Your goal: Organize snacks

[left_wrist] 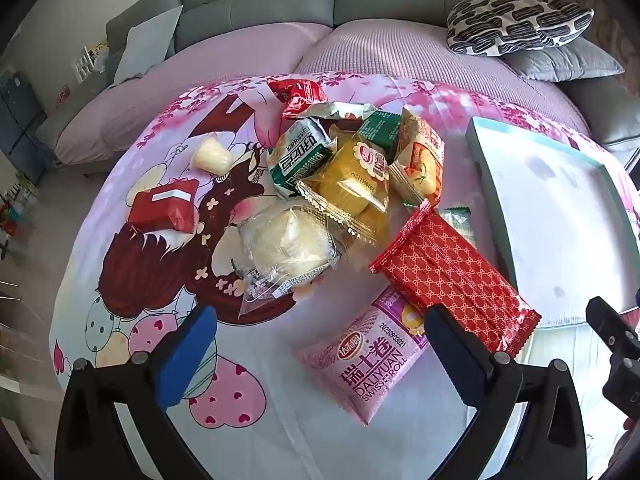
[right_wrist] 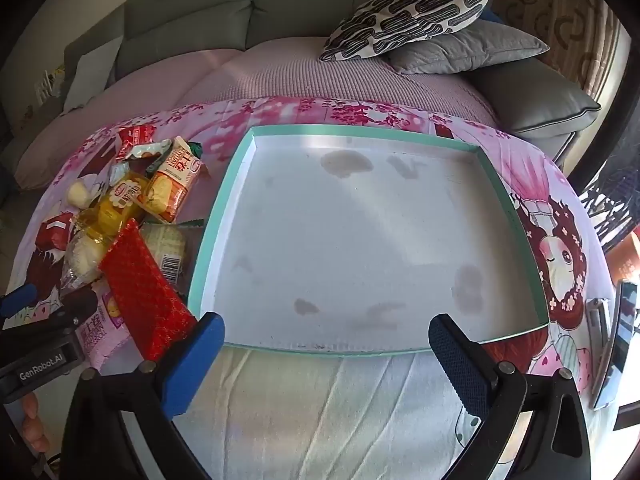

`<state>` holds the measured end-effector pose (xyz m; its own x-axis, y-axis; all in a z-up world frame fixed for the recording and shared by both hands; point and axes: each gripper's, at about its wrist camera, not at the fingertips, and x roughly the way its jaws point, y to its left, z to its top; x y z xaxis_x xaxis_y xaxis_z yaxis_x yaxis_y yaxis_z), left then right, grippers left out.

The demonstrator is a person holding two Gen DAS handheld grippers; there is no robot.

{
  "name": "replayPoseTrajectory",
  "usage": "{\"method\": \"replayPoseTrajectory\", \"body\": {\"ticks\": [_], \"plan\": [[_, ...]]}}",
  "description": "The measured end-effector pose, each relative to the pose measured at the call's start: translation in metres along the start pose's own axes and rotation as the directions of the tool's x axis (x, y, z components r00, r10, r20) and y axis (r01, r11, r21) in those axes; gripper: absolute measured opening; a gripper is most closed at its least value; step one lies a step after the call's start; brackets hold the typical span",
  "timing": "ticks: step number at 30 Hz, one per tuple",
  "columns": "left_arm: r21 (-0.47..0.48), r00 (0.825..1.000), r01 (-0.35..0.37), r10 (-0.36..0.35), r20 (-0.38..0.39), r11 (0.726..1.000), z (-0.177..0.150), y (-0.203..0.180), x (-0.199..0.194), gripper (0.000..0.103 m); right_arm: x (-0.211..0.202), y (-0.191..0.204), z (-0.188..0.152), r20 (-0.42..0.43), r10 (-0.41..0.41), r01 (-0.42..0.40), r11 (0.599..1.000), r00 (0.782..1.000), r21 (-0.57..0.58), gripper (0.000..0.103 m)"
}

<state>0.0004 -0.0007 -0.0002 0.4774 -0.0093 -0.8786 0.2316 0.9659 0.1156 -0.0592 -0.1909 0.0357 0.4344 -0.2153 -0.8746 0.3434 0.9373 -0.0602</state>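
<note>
A heap of wrapped snacks lies on the cartoon-print cloth (left_wrist: 280, 432). It holds a red patterned wafer pack (left_wrist: 452, 276), a pink Swiss roll pack (left_wrist: 368, 360), a yellow cake pack (left_wrist: 352, 188), a clear-wrapped white cake (left_wrist: 284, 248), a green-white pack (left_wrist: 300, 156) and an orange pack (left_wrist: 420, 160). A red pack (left_wrist: 166, 206) and a white sweet (left_wrist: 212, 154) lie apart at the left. A shallow white tray with a teal rim (right_wrist: 224, 216) stands empty to the right of the heap. My left gripper (left_wrist: 320, 356) is open, low over the pink pack. My right gripper (right_wrist: 326, 364) is open before the tray's near edge.
A grey sofa (right_wrist: 200, 20) with a pink cover runs behind the table. A black-and-white patterned cushion (right_wrist: 408, 12) and grey cushions (right_wrist: 464, 48) lie on it. A phone-like device (right_wrist: 616, 340) sits at the table's right edge. The red wafer pack (right_wrist: 144, 288) rests against the tray's left rim.
</note>
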Motion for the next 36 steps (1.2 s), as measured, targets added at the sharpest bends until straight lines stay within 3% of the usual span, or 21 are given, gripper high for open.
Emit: {"method": "replayPoseTrajectory", "body": {"ticks": [7,36], "plan": [[-0.016,0.999,0.036,-0.035,0.039,0.999,0.001,0.004,-0.007,0.103,0.002,0.002,0.0,-0.002,0.001,-0.001,1.0,1.0,-0.001,0.103],[-0.029,0.999,0.05,-0.05,-0.013,0.998,-0.002,0.005,-0.001,0.103,0.005,0.004,-0.002,-0.023,-0.024,0.024,0.999,0.999,-0.029,0.103]]}}
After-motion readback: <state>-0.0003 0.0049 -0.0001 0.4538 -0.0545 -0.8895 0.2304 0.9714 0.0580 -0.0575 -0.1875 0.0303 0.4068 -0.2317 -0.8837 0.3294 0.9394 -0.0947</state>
